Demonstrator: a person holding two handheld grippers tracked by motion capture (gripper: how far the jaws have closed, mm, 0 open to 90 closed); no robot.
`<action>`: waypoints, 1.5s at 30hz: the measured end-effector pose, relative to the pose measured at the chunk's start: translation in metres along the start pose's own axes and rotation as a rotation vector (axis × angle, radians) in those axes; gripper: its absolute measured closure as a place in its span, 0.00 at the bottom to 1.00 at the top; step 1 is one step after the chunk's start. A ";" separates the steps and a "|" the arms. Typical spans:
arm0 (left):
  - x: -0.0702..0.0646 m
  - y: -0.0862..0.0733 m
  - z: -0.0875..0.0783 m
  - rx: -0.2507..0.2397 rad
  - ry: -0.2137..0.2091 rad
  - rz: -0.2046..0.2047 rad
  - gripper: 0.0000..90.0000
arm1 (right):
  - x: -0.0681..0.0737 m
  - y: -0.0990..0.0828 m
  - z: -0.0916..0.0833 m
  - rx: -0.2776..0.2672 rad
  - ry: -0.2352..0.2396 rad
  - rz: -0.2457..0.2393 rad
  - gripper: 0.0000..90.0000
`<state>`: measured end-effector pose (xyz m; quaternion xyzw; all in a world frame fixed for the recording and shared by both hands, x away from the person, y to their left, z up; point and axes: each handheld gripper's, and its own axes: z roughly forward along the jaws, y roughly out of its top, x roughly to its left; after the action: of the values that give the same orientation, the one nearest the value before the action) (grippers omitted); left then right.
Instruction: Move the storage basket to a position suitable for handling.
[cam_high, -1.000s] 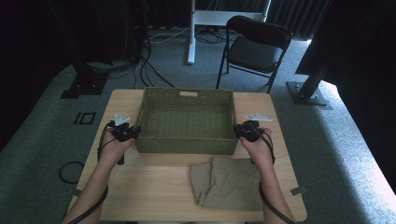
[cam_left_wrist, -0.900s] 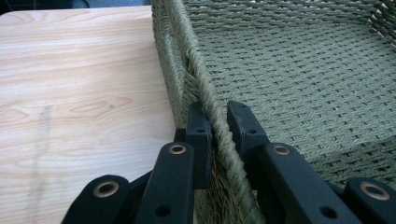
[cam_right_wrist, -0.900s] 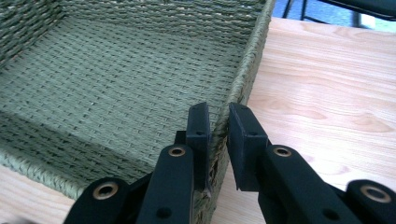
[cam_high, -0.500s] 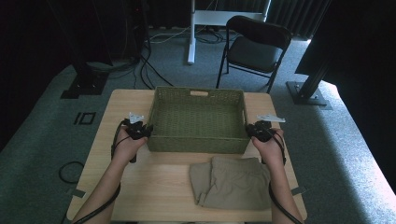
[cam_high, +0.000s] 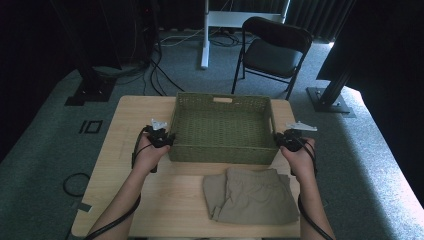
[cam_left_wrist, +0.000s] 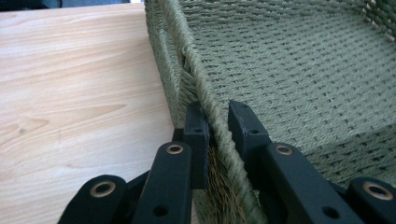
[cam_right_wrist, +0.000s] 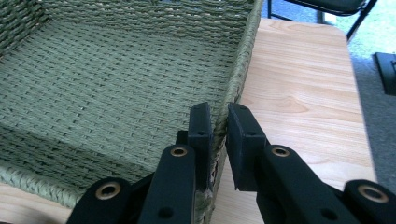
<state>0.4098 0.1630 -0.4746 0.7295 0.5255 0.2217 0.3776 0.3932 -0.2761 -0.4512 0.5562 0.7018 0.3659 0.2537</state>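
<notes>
A green woven basket (cam_high: 222, 102) stands empty on the wooden table (cam_high: 125, 120), toward its far side. My left gripper (cam_high: 167, 140) is shut on the basket's left rim (cam_left_wrist: 205, 100), one jaw inside the wall and one outside. On the opposite side my right gripper (cam_high: 278, 140) is shut on the right rim (cam_right_wrist: 236, 79) in the same way. Folded khaki shorts (cam_high: 252, 195) lie on the table just in front of the basket, near the front right.
A black folding chair (cam_high: 272, 50) and a white desk leg (cam_high: 205, 35) stand on the carpet beyond the table. Black stand bases and cables lie on the floor at left and right. Bare tabletop shows left of the basket.
Both hands have carried the basket to the right across the table; it now sits nearer the right edge. The shorts have not moved.
</notes>
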 end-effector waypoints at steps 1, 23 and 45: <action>-0.002 0.001 0.001 0.002 0.000 0.000 0.89 | -0.002 0.000 -0.001 0.002 -0.001 0.003 0.89; -0.036 0.019 0.025 0.031 -0.037 0.019 0.87 | -0.049 0.001 -0.003 0.009 -0.005 0.054 0.90; -0.035 0.023 0.028 0.033 -0.040 0.015 0.86 | -0.056 0.006 0.005 0.006 0.001 0.048 0.89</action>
<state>0.4315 0.1176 -0.4715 0.7438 0.5158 0.2015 0.3744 0.4151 -0.3278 -0.4522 0.5733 0.6895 0.3702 0.2427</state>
